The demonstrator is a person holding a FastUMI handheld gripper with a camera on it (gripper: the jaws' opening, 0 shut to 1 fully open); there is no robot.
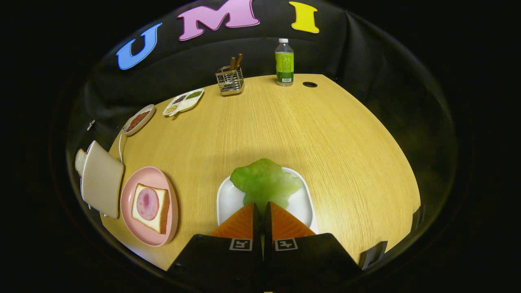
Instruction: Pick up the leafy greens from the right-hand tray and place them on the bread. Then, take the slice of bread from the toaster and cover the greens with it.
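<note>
A green lettuce leaf (264, 181) lies over the white tray (228, 199) just ahead of my fingers. My gripper (261, 204) is shut on the leaf's near edge, and a sliver of green shows in the thin gap between the fingers. To the left, a pink plate (160, 236) holds a bread slice (162, 211) with a round pink slice of meat on top. Left of the plate stands a beige toaster (101, 179) with a second bread slice (80, 160) sticking out of it.
At the table's far edge stand a green-labelled bottle (284, 62) and a wire utensil holder (230, 79). A divided dish (184, 101) and a small oval dish (138, 120) sit far left. A cable hole (309, 84) is near the bottle. The wooden table (346, 154) is bare on the right.
</note>
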